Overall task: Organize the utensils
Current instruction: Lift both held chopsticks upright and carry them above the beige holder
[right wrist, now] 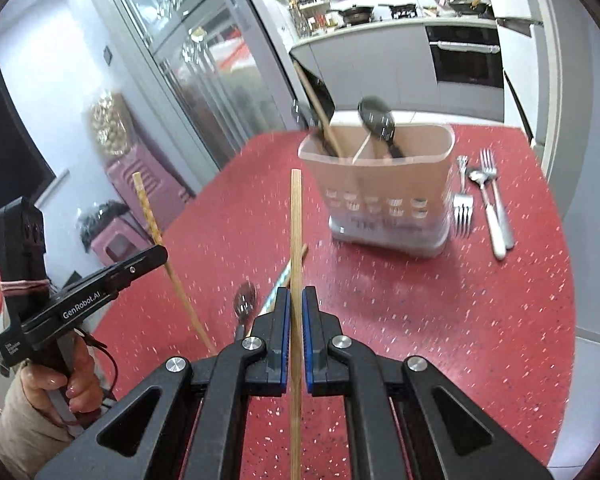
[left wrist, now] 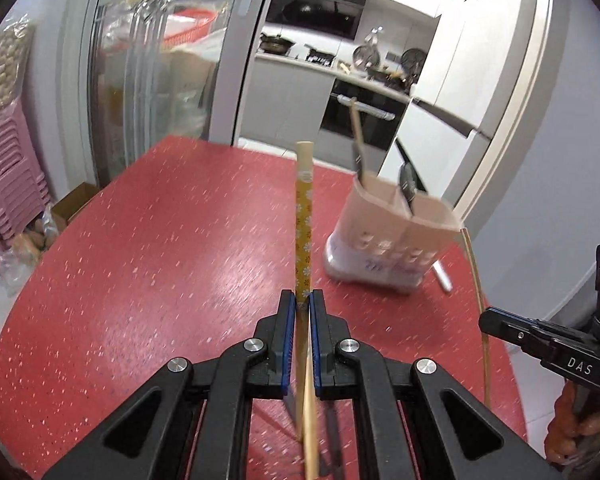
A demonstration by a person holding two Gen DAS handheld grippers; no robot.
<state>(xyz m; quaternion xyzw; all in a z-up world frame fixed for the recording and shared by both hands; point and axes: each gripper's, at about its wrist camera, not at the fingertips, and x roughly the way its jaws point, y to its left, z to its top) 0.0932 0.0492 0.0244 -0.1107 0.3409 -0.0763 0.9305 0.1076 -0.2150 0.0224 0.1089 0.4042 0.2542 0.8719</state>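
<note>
Your left gripper (left wrist: 303, 300) is clamped on a patterned chopstick (left wrist: 303, 216), yellow with small flowers, which runs straight out ahead between the blue pads and rises above the red tabletop (left wrist: 160, 240). A second, plain stick lies under that gripper, near the bottom of the left wrist view; whether it is also pinched you cannot tell. Your right gripper (right wrist: 296, 294) is closed on a plain wooden chopstick (right wrist: 296, 240), also pointing forward and held off the surface.

The pink utensil holder (right wrist: 380, 184) stands upright ahead and to the right of both grippers, apart from either chopstick tip. It is split by a divider; a wooden-handled tool (right wrist: 316, 108) leans in the left compartment and a black spoon (right wrist: 376, 118) in the right one. Just right of the holder, on the tabletop, lie two forks (right wrist: 464, 200) and a metal spoon (right wrist: 486, 200), side by side and near the right edge. Close in front of your right gripper, a small metal spoon (right wrist: 245, 304) and another stick (right wrist: 288, 272) rest on the surface, partly hidden by the fingers.

The stretch of tabletop between your grippers and the holder shows only bare red surface. The far edge sits just behind the holder, and the left edge drops off toward pink stools (left wrist: 8, 176) beside the table.
</note>
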